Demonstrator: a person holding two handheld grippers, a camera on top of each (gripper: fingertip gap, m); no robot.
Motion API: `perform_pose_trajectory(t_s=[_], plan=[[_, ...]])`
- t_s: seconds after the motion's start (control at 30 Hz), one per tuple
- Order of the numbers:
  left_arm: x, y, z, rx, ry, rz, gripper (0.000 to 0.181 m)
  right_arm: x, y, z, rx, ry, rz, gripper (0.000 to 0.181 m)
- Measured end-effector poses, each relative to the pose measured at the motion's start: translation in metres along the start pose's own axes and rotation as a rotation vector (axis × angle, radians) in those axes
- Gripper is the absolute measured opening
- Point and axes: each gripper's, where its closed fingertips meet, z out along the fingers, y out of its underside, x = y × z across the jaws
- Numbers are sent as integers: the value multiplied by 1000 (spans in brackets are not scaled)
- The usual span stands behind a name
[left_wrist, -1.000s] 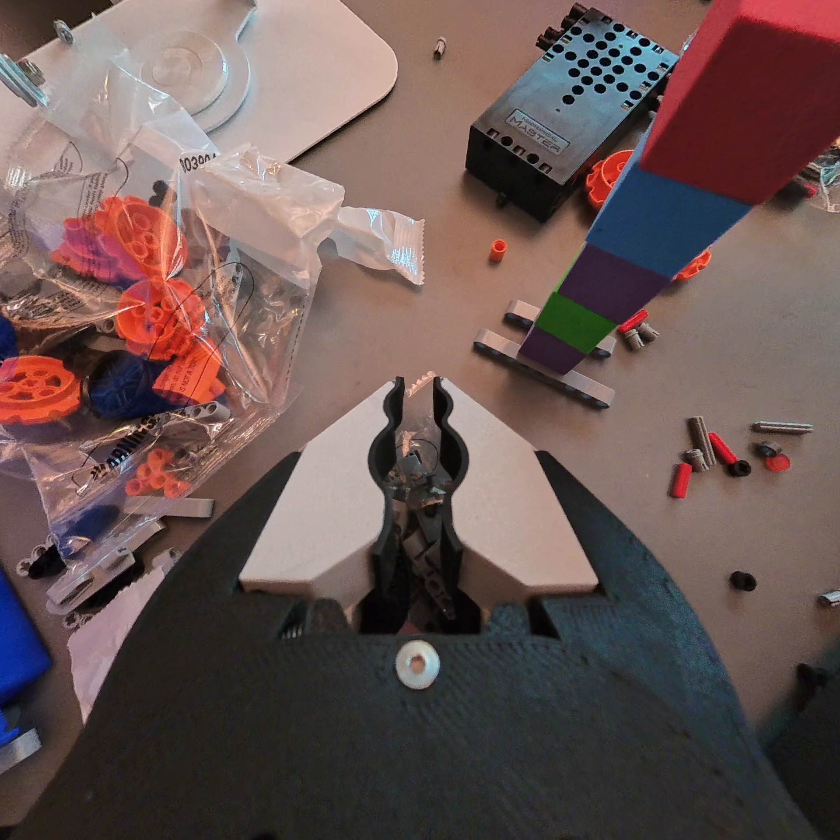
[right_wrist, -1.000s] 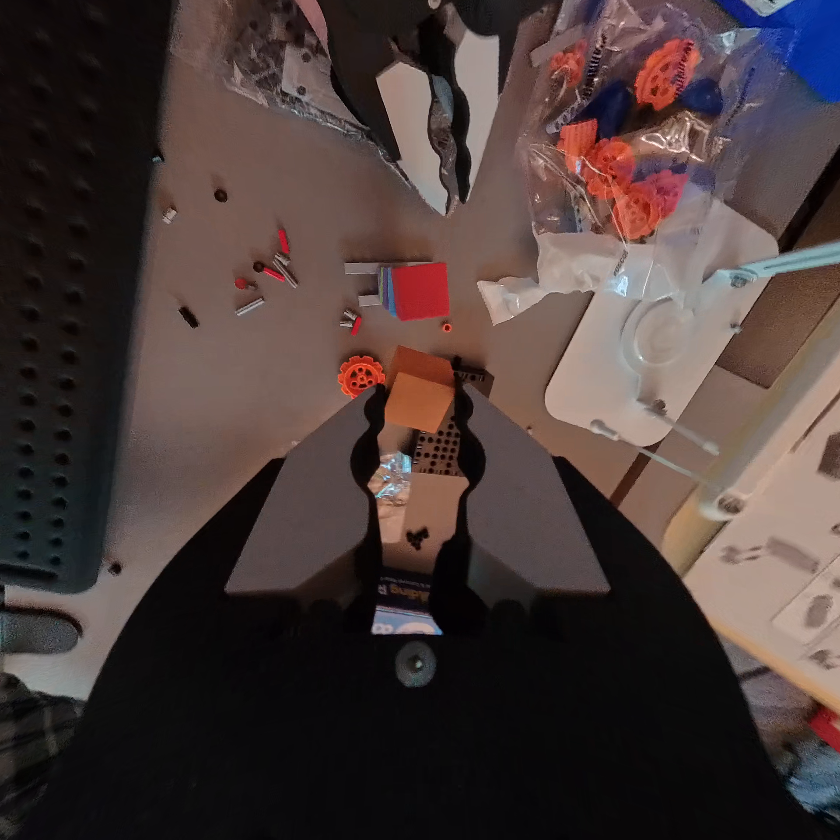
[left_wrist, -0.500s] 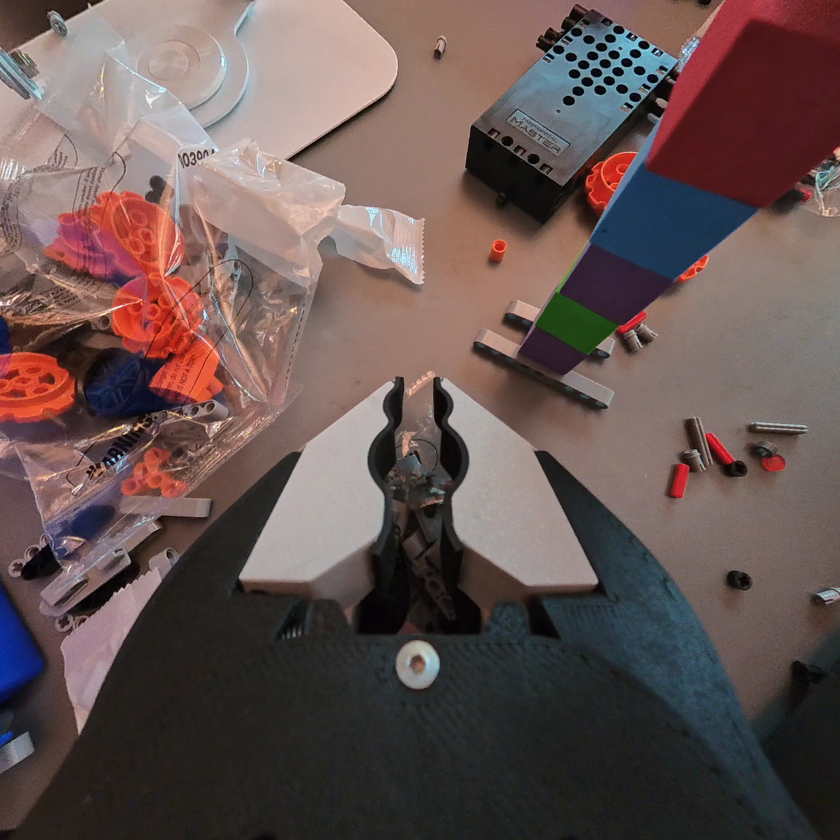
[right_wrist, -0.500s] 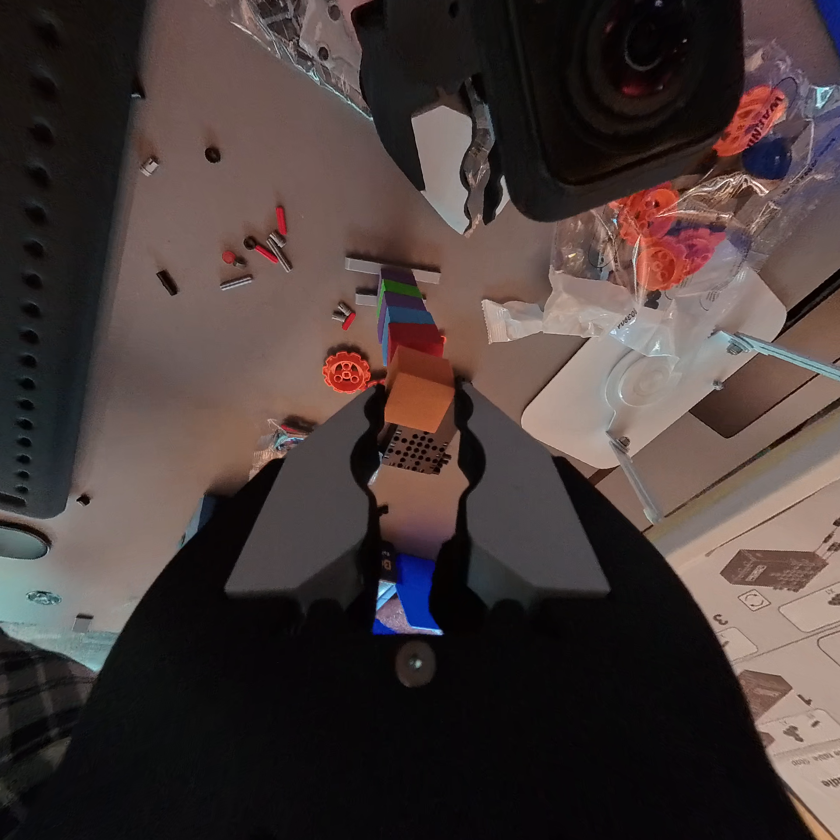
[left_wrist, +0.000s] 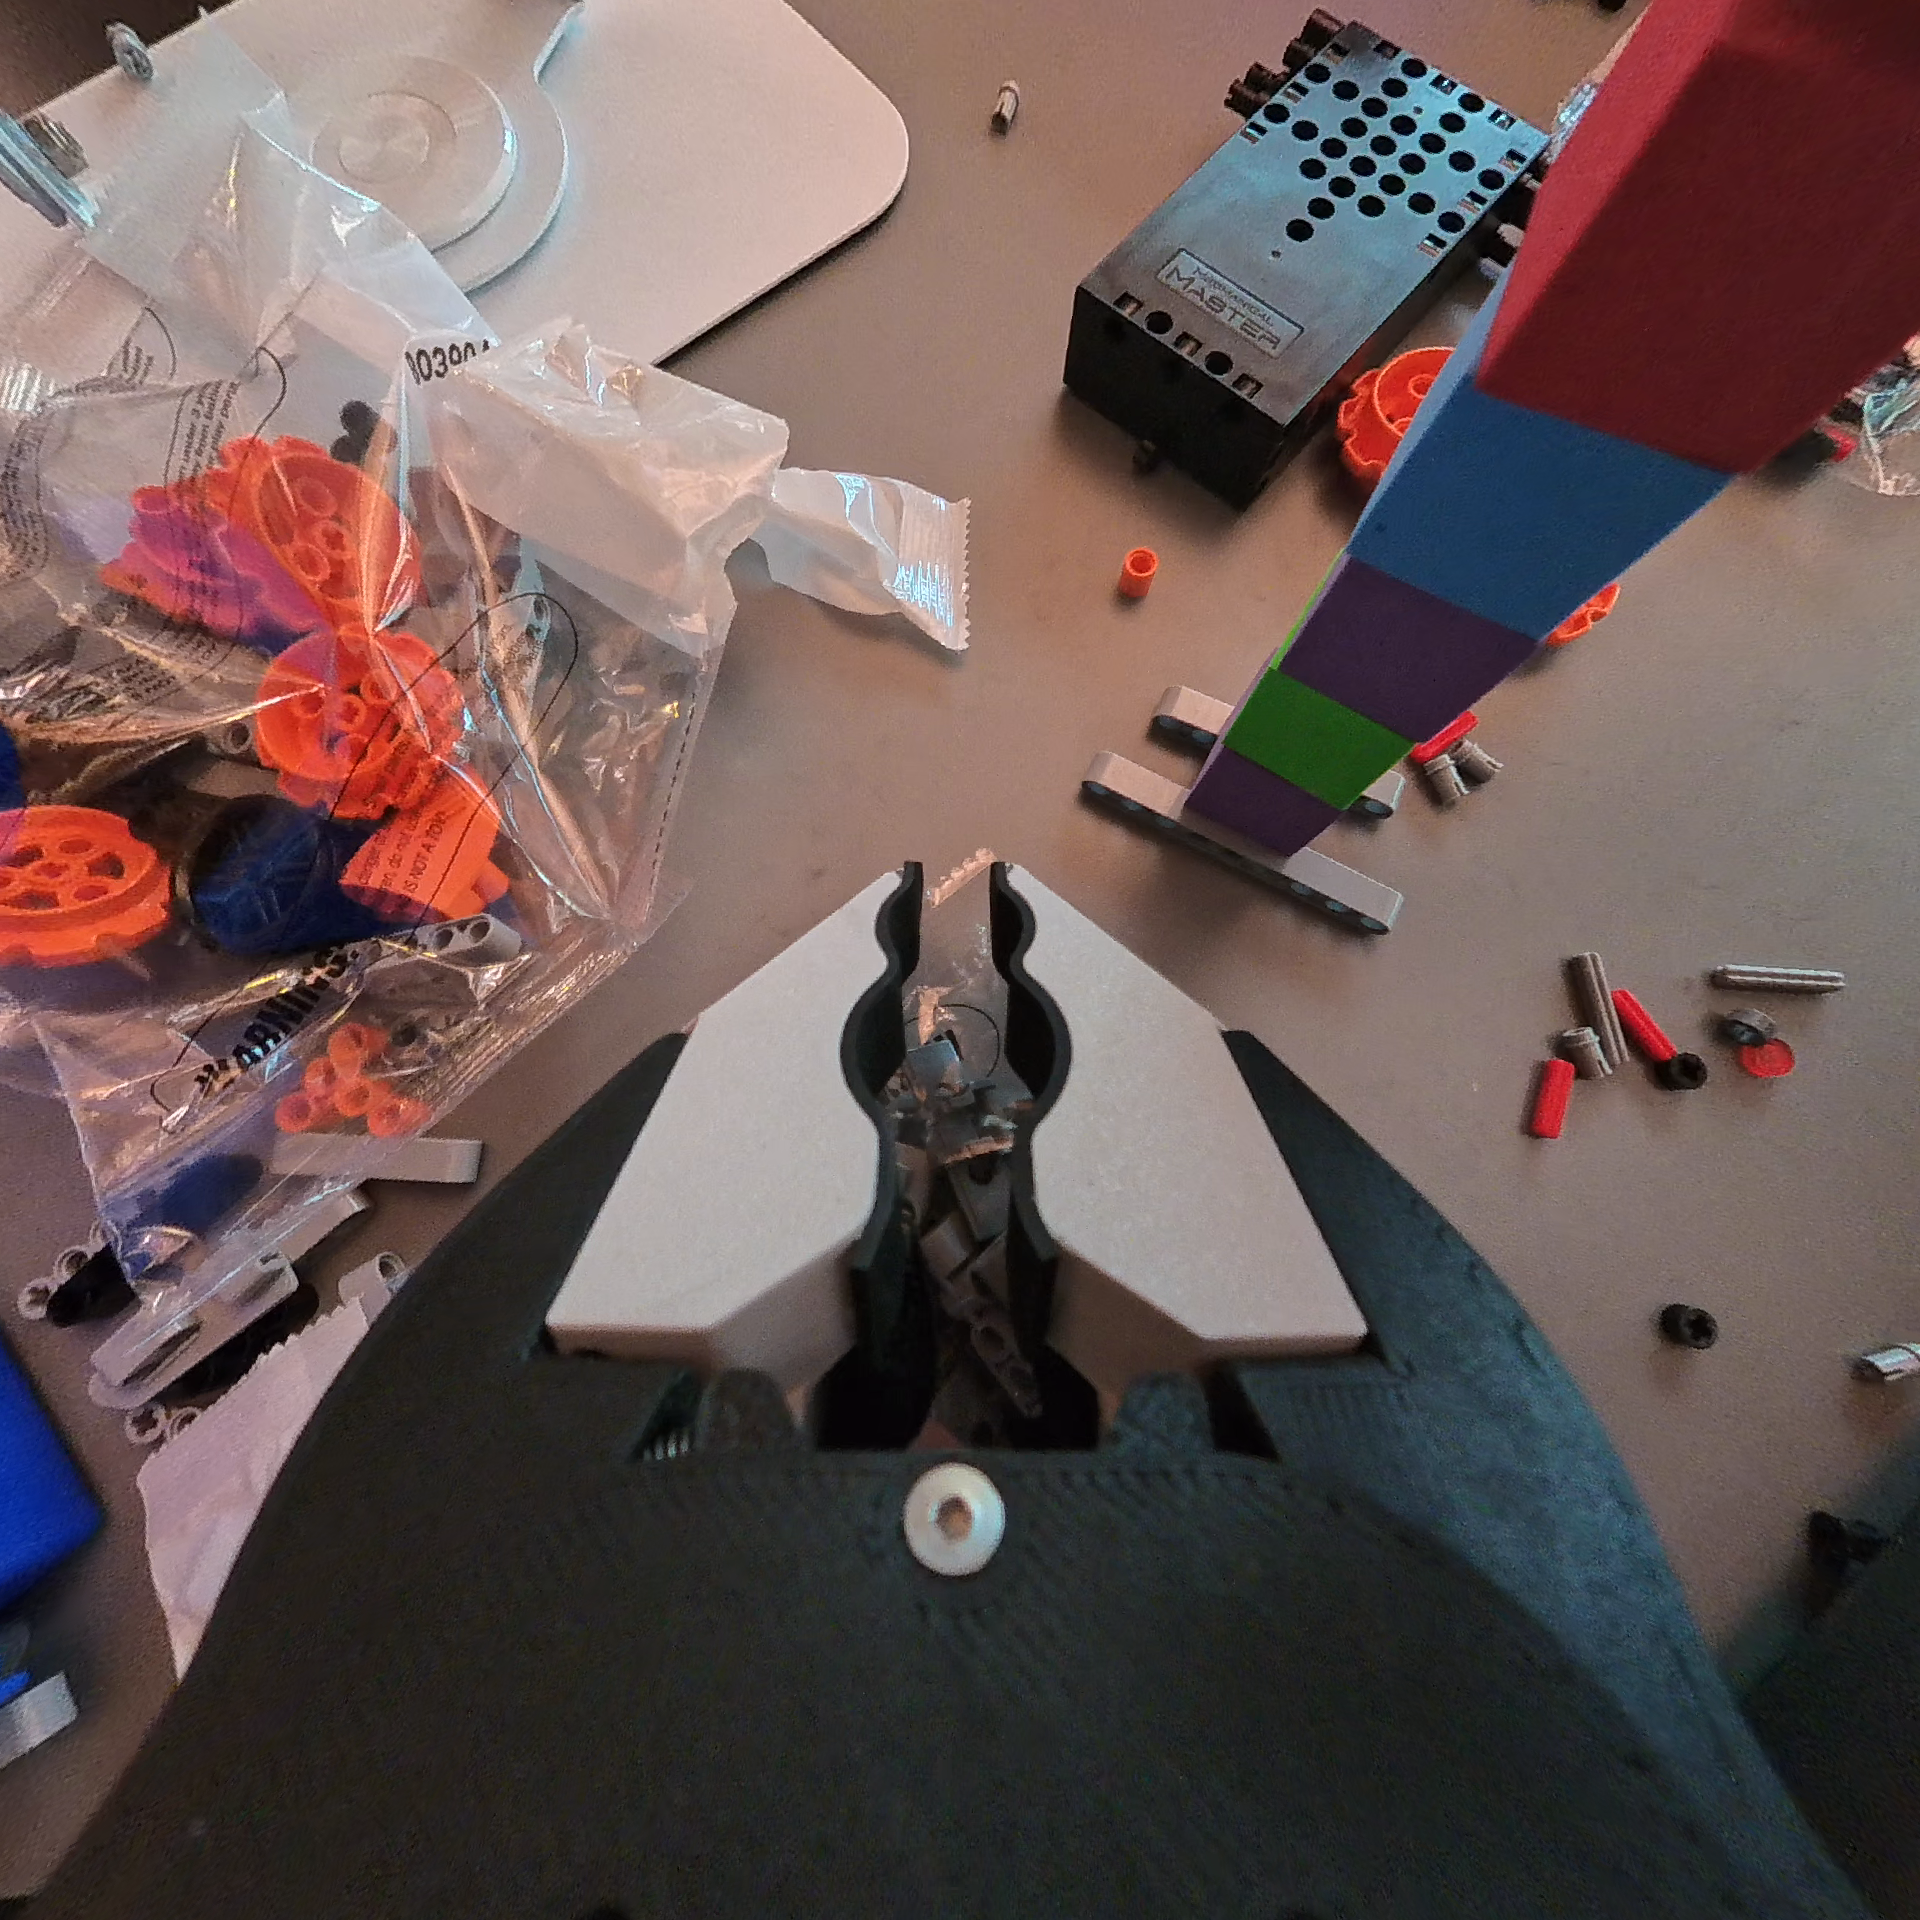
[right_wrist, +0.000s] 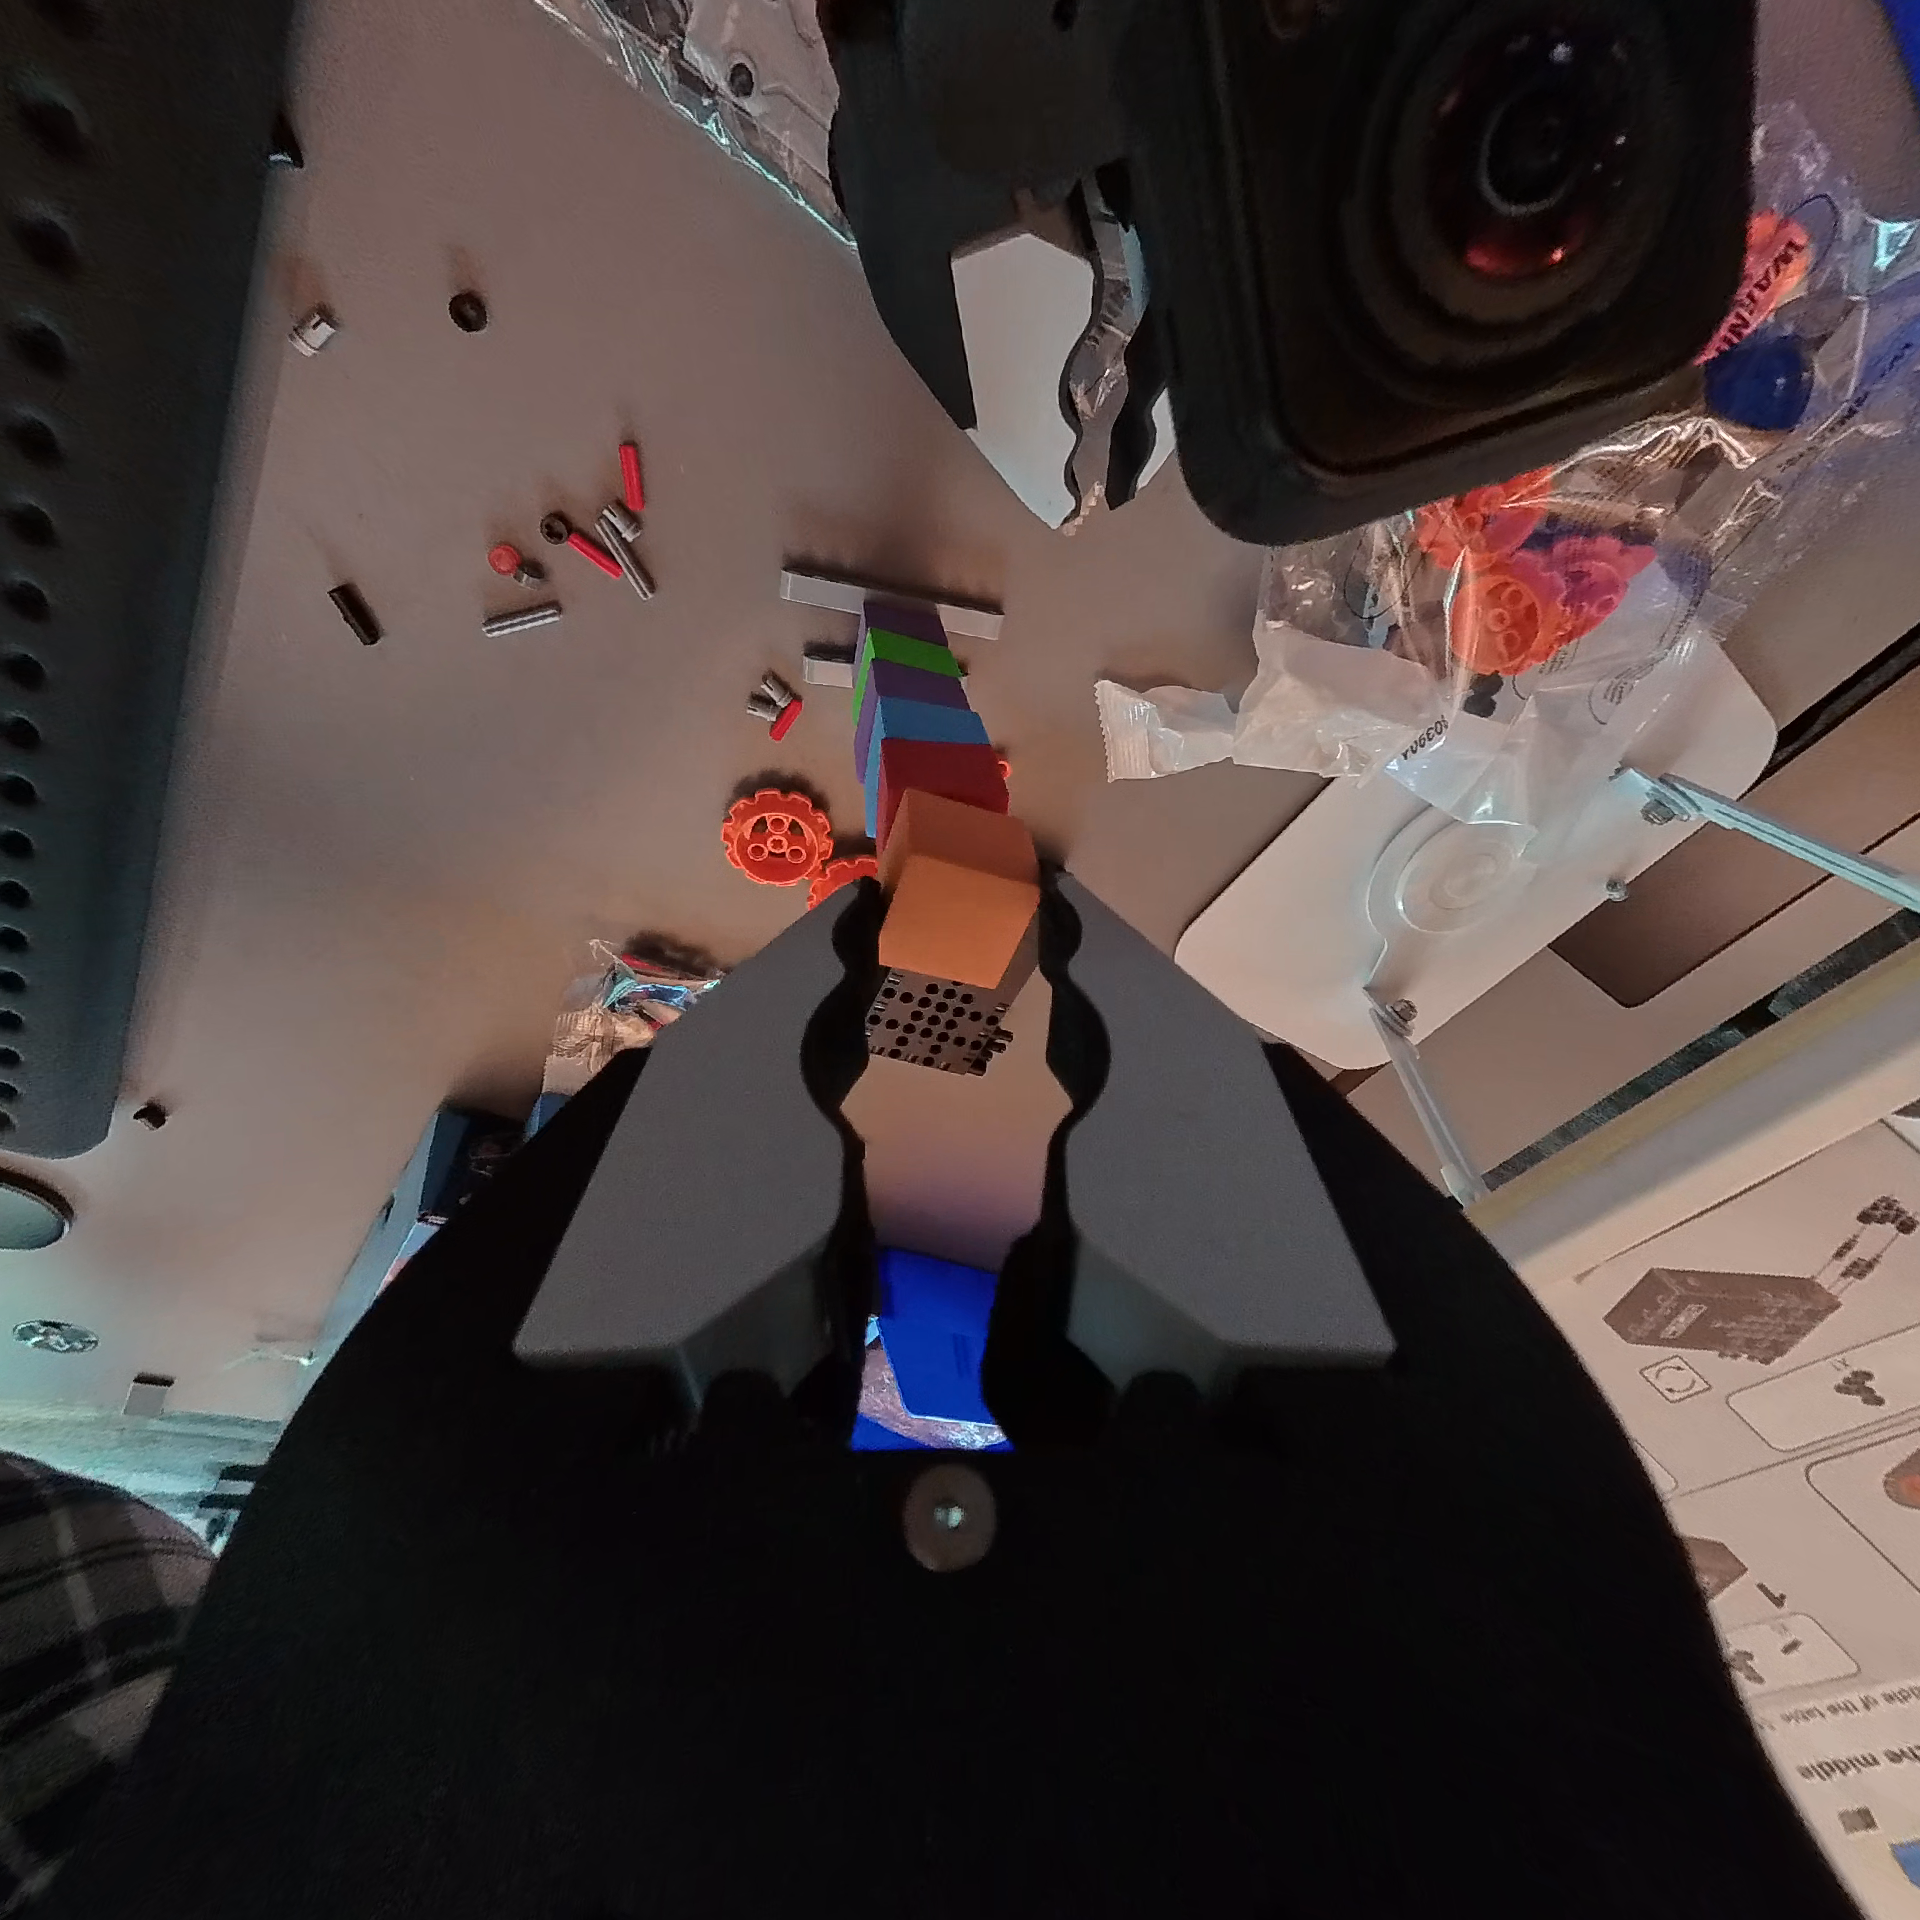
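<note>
My left gripper (left_wrist: 956, 873) is shut on a clear plastic bag of small grey parts (left_wrist: 951, 1091); the bag's serrated edge sticks out past the fingertips. It hovers over the table near a tall tower of cubes (left_wrist: 1455, 582), purple, green, purple, blue and red, standing on grey beams (left_wrist: 1247, 862). My right gripper (right_wrist: 954, 904) is shut on an orange cube (right_wrist: 956, 925), both pads against its sides, right over the red top of the tower (right_wrist: 925, 727). The left gripper (right_wrist: 1096, 504) and its camera (right_wrist: 1455, 239) show at the top of the right wrist view.
A black perforated box (left_wrist: 1299, 239) lies behind the tower. A bag of orange wheels (left_wrist: 312, 675) and a white base plate (left_wrist: 675, 156) are at left. Loose pins (left_wrist: 1642, 1029) and orange gears (right_wrist: 774, 836) lie about. An instruction sheet (right_wrist: 1766, 1403) is at right. Tip to tip, the grippers are about 15 cm apart. About 20 cm separates my left fingertips from the white base plate (left_wrist: 675, 156).
My right gripper moved with the orange cube still held; the tower now shows along its side, and the left gripper's camera looms close. The left gripper barely moved.
</note>
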Motion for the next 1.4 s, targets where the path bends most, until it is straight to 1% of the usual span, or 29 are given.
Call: perform_pose_trajectory(t_s=[0.1, 0.47, 0.9, 0.93, 1.03, 1.13, 1.2, 1.27, 1.33, 1.4], plan=[[0, 0, 0, 0, 0, 1, 11, -1, 0, 3, 3, -13, -10, 29], [0, 0, 0, 0, 1, 0, 11, 0, -3, -1, 29, 26, -115, 29], [0, 0, 0, 1, 4, -4, 12, 0, -2, 2, 34, 25, -136, 30], [0, 0, 0, 1, 4, -3, 12, 0, -2, 3, 35, 25, -132, 32], [0, 0, 0, 2, 4, -3, 11, 2, -3, 0, 53, 34, -107, 47], [0, 0, 0, 2, 4, -3, 11, 4, -1, -18, 115, 70, -52, 56], [0, 0, 0, 3, 4, -3, 11, 5, 7, -35, 155, 121, 11, 57], [0, 0, 0, 1, 3, -2, 11, 0, 27, -46, 164, 169, 95, 57], [0, 0, 0, -2, 0, 2, 12, -15, 54, -43, 147, 179, 193, 57], [1, 0, 0, -4, -2, 5, 11, -38, 86, -26, 103, 160, 277, 57]])
